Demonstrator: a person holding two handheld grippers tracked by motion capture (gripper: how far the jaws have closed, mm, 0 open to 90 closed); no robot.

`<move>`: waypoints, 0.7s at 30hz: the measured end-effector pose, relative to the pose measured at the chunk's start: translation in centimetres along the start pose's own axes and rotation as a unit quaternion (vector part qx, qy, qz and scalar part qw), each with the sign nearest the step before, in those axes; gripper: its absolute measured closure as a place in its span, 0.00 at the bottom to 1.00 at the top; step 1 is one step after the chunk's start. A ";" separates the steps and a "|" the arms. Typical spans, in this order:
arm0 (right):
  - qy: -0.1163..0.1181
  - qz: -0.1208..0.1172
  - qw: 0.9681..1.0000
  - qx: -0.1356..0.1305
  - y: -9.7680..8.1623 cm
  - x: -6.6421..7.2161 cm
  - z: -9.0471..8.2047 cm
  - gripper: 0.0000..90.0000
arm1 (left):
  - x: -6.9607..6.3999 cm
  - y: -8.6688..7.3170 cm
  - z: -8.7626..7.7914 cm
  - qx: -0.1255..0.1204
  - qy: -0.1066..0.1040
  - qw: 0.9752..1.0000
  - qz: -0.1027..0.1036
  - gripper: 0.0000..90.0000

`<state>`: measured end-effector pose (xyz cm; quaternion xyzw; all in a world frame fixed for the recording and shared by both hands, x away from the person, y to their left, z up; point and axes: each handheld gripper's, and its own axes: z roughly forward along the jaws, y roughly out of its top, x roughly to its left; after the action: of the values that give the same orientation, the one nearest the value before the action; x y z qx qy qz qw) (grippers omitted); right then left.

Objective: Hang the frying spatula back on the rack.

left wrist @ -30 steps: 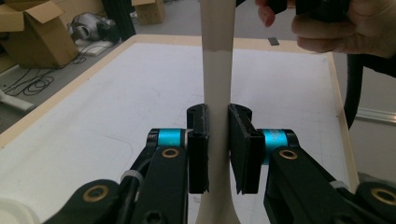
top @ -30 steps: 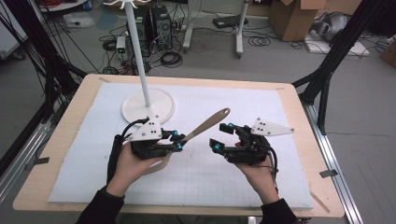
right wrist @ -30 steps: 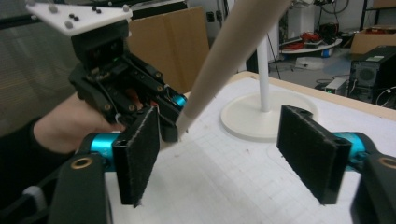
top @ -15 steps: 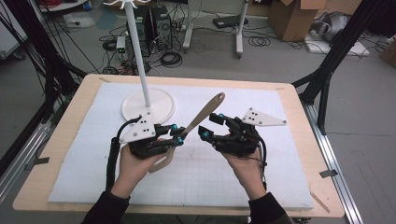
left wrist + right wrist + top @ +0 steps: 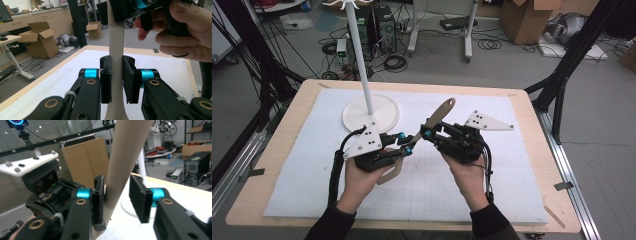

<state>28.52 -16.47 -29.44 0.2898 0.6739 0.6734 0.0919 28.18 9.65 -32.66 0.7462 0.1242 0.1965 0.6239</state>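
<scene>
The right claw (image 5: 428, 134) has swung in beside the white stand (image 5: 371, 113), jaws narrowed astride the wooden spatula (image 5: 432, 122), one gap open. The left claw (image 5: 404, 148) clamps it aloft: a handover looks close.

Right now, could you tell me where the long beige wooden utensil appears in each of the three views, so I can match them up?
High view: the wooden utensil slants up at centre, between the left gripper and right gripper.
Left gripper view: upright at centre, clamped between that gripper's jaws.
Right gripper view: leaning from top centre, against one pad, the other clear.
Shared landmark: the white stand, also in the right gripper view.
</scene>
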 end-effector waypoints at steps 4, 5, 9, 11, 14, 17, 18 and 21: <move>0.011 0.006 1.000 0.001 0.1 0.0 0.1 0.82 | -0.1 -0.1 0.2 0.000 0.004 1.000 0.005 0.86; 0.011 0.004 1.000 0.002 0.1 0.1 0.1 0.83 | -0.1 -0.1 0.2 0.003 0.003 1.000 0.004 0.86; 0.014 -0.008 1.000 0.005 0.3 0.3 0.2 0.83 | 0.0 0.0 0.3 0.000 0.001 1.000 0.009 0.86; 0.017 -0.011 1.000 0.007 0.4 0.2 0.2 0.84 | 0.0 0.1 0.2 0.000 0.000 1.000 0.013 0.86; 0.030 -0.013 0.999 0.013 0.6 0.1 0.1 0.84 | 0.2 0.3 0.0 0.010 -0.022 1.000 0.020 0.81; 0.045 -0.025 0.998 0.021 0.9 0.0 0.2 0.84 | 0.6 0.8 -0.2 0.022 -0.051 0.998 -0.005 0.62; 0.052 -0.027 0.998 0.024 1.0 0.0 0.1 0.84 | 0.8 0.9 -0.3 0.021 -0.057 0.998 -0.009 0.58; 0.075 -0.032 0.996 0.024 1.3 -0.1 0.1 0.85 | 1.3 1.1 -0.8 0.012 -0.090 0.996 -0.018 0.51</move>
<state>28.94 -16.53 -28.25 0.2189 0.7040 0.6734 0.0552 28.92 10.69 -31.29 0.7659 0.0826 0.1158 0.6271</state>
